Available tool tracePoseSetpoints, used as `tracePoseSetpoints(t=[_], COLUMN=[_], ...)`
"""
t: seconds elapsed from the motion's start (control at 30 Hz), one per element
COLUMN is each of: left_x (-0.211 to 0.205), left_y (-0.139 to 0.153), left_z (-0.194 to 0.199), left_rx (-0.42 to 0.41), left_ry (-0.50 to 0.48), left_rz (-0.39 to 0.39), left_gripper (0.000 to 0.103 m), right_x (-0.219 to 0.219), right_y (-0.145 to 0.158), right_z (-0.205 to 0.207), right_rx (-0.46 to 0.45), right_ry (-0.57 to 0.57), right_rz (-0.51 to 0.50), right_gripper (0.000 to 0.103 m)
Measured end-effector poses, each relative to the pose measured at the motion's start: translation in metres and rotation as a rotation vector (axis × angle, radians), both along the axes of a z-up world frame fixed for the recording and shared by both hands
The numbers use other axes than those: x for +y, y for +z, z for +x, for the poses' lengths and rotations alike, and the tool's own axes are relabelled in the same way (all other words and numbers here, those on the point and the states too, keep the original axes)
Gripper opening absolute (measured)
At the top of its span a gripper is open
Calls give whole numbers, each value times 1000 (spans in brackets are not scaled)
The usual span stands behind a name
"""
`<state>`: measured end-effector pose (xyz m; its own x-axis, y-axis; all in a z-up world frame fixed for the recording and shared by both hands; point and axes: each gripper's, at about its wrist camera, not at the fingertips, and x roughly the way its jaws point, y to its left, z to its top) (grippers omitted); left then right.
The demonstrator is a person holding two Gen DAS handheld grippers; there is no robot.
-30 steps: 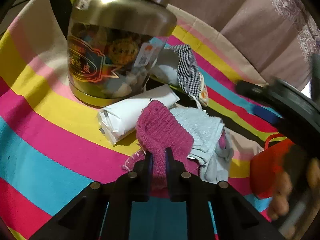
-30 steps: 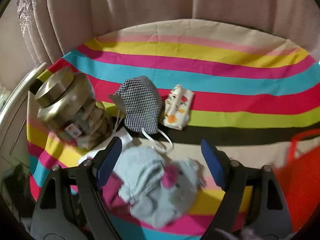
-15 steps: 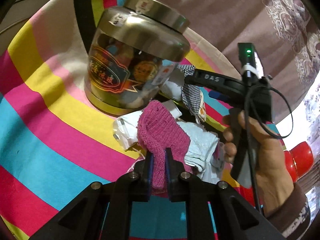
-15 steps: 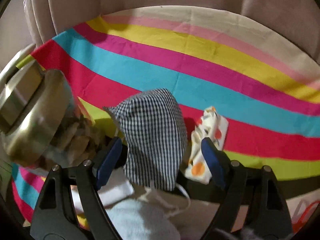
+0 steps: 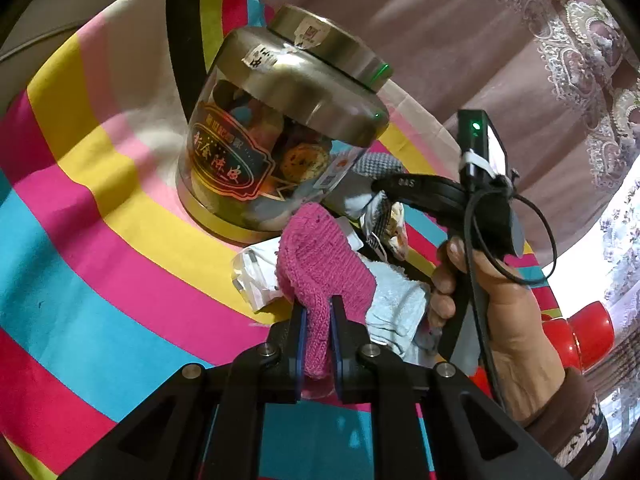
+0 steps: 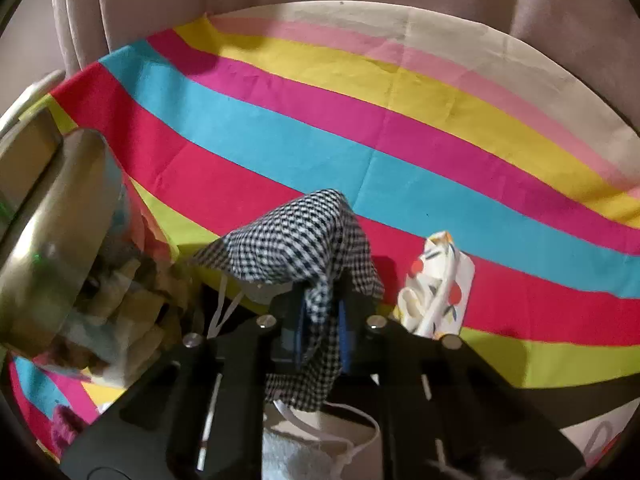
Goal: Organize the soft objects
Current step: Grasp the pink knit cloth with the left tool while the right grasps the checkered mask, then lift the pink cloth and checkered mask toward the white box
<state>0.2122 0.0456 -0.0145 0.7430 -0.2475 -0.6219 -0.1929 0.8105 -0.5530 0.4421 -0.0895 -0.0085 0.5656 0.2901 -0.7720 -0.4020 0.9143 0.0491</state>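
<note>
My left gripper [image 5: 316, 308] is shut on a pink knitted piece [image 5: 320, 256], which stands up out of a small heap. In that heap are a light blue towel [image 5: 396, 300] and a white rolled cloth [image 5: 256, 268]. Over the far side of the heap, my right gripper [image 6: 322, 304] has its jaws closing on a black-and-white checked face mask [image 6: 296, 240]. The pads press its fabric and the white ear loops hang below. A white fruit-print cloth [image 6: 440, 280] lies just right of the mask. A person's hand [image 5: 500, 300] holds the right gripper's handle.
A large glass jar [image 5: 280, 140] with a metal lid stands right behind the heap, at the left in the right wrist view [image 6: 52, 220]. A striped tablecloth [image 6: 360, 120] covers the table, with curtains behind. A red container [image 5: 588, 332] sits at the right edge.
The right gripper moved in over the checked mask and shut on it, bunching the fabric. The left gripper shifted a little, still holding the pink knitted piece.
</note>
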Motion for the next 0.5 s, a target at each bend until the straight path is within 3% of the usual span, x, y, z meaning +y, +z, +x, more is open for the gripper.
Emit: tracePoseSetpoints(t=[0.3, 0.5], left_x=[5, 10], left_y=[16, 14], left_z=[-10, -11], left_rx=[-74, -69], left_ry=[12, 12], left_rz=[-7, -44], left_gripper=[9, 9], right_x=[-34, -60], right_y=[31, 53], right_z=[-56, -103], right_rx=[-89, -149], right_ry=[-68, -127], right_rz=[79, 97], right_gripper=[12, 12])
